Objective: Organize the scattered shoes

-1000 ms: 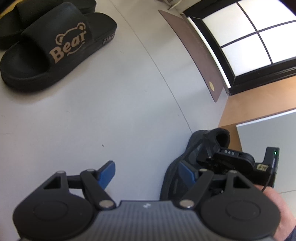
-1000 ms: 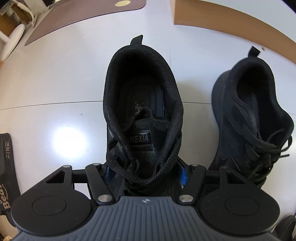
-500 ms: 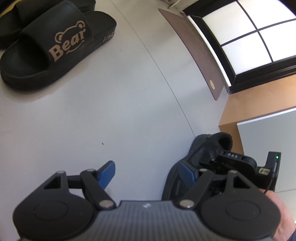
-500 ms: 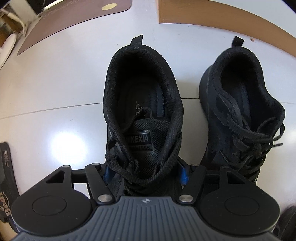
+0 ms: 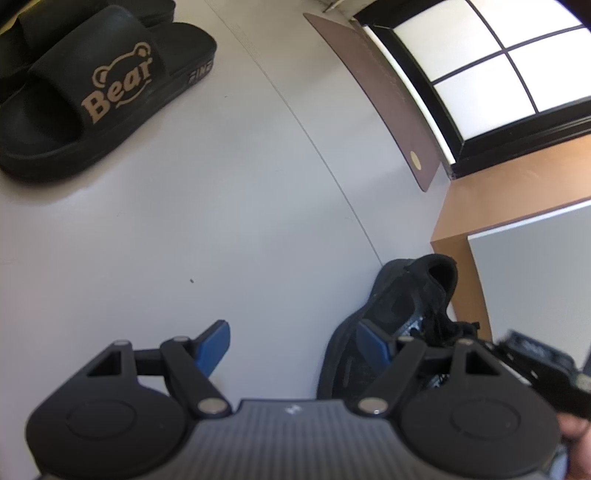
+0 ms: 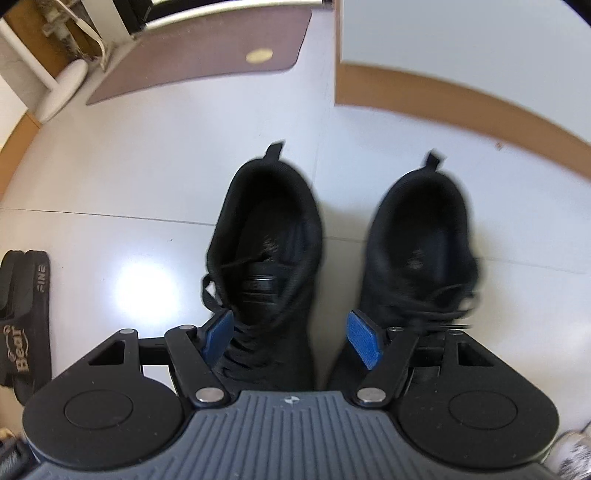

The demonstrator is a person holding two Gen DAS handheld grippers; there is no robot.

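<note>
Jaws apart and empty, the left gripper [image 5: 291,347] hangs over bare floor [image 5: 221,221], a Bear slipper [image 5: 92,92] far left. The right gripper [image 6: 291,336], jaws released, hovers above the paired sneakers [image 6: 266,236]; dangling laces [image 6: 210,291] could snag a pad and drag one askew.

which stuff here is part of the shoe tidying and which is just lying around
Part of the job:
left sneaker
right sneaker
Bear slide
second slide behind it

Just lying about:
brown mat
white stand foot
</note>
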